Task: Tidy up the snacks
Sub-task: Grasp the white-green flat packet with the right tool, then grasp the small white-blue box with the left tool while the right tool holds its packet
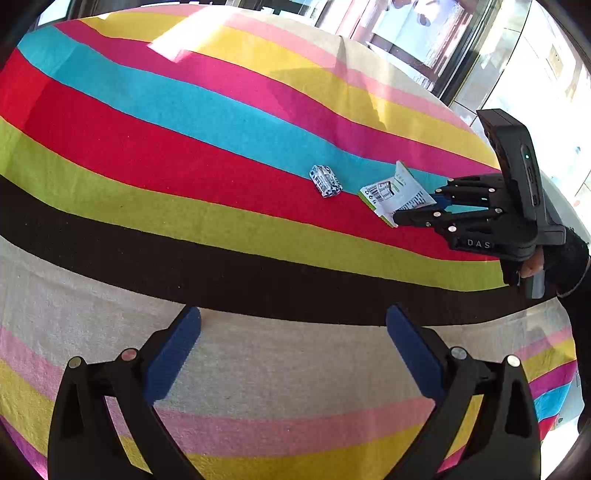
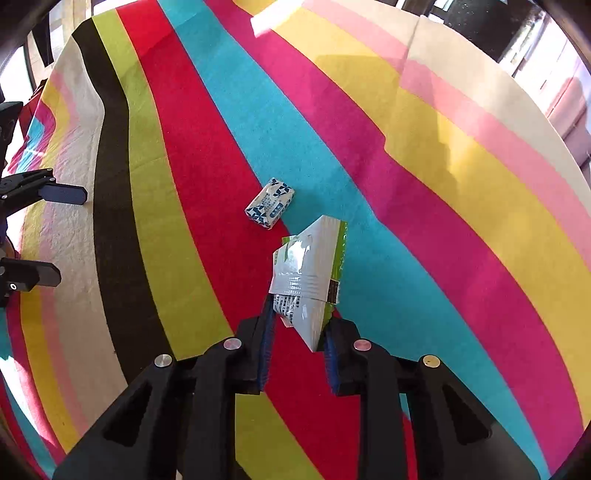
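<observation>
Right hand-held gripper (image 2: pixel 299 325) clamping green-white packet (image 2: pixel 314 258)

Black claws (image 2: pixel 299 332), blue pads (image 1: pixel 173 354), silver screws.

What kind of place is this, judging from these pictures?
Probably a room at home or a shop: a table under a striped cloth, large sunlit windows behind it, and two small snack packets on top.

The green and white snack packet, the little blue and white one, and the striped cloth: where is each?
Green and white snack packet (image 2: pixel 308 266): right wrist view, on its silvery middle panel.
Blue and white snack packet (image 2: pixel 270 203): right wrist view, centre of its printed face.
Striped tablecloth (image 1: pixel 184 155): left wrist view, on its red stripe.
</observation>
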Demonstrator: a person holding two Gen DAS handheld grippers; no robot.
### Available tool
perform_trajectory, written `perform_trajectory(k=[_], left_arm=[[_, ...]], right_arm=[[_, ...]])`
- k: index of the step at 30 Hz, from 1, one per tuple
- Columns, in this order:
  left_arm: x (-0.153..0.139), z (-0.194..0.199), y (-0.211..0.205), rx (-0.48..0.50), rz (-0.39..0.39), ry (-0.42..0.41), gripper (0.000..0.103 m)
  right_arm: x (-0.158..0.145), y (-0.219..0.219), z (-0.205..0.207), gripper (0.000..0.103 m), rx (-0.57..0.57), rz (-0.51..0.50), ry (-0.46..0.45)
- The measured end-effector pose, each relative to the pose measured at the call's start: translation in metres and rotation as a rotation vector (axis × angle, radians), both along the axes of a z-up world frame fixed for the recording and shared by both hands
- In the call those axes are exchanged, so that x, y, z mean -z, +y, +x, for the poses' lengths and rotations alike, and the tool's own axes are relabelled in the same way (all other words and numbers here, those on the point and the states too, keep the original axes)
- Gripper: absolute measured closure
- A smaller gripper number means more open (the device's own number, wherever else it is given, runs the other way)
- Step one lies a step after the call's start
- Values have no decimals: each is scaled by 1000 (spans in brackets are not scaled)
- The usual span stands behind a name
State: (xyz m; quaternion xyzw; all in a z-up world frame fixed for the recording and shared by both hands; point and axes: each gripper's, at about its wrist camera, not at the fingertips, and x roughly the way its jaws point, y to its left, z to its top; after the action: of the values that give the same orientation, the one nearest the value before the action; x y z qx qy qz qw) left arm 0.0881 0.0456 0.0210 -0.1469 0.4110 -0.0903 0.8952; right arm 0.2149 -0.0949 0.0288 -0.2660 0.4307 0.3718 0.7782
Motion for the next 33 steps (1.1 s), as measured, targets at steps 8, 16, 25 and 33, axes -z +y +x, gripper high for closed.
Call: perform_trajectory(k=[8,16,25,33], left_arm=[[0,-1,-2,-8,2,0,2],[0,-3,-1,-13,-4,-6,2],[-1,-2,-1,-12,-3,-4,2],[-1,-2,-2,-9,2,1,2]], right_arm=[[5,-53,-85,68,316,147,104],[-19,-116,-132,17,565,155,-98],[18,-75,-89,17,612,70,-49],[32,-53,-82,42,570,29,-55]])
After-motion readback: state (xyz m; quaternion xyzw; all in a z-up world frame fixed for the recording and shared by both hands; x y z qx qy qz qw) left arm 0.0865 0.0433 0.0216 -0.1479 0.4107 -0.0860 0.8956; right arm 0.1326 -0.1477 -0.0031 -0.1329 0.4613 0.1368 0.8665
